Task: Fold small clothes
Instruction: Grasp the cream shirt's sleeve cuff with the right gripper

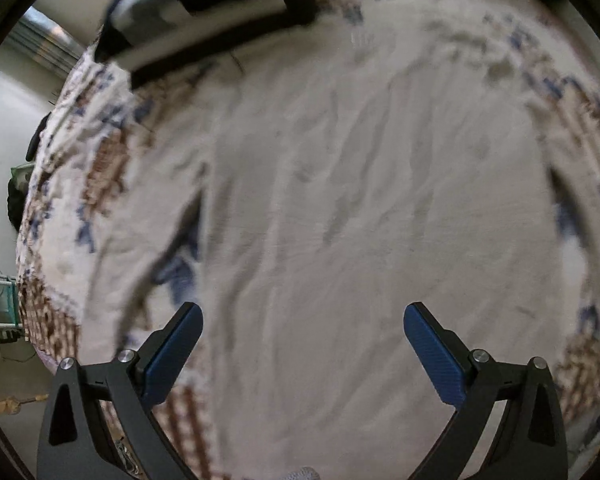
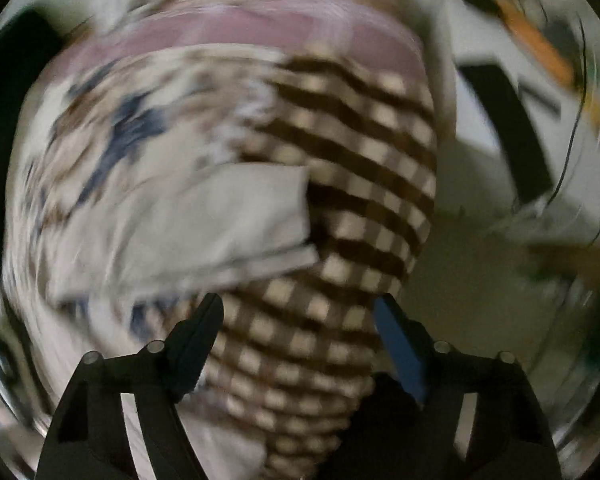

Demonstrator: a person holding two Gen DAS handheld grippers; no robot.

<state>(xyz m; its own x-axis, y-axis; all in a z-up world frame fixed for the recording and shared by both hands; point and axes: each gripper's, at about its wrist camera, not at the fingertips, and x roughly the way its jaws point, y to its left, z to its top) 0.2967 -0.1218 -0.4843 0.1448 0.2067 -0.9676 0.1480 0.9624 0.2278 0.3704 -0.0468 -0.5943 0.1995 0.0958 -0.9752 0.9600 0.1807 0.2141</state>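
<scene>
The left gripper (image 1: 302, 320) stood wide and empty, with the pale garment (image 1: 340, 208) spread flat directly ahead of it, its long axis running away from the fingers over the patterned bedcover (image 1: 100, 168). The right gripper (image 2: 300, 316), also apart and holding nothing, faced the cover's brown checked edge (image 2: 360, 168), the garment's folded corner (image 2: 204, 216) to its left. The cloth looked soft, thin and creased.

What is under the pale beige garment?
The pale beige garment lies on a white patterned cloth with blue and brown print, which shows all around it. Whatever is directly beneath the garment is covered.
</scene>
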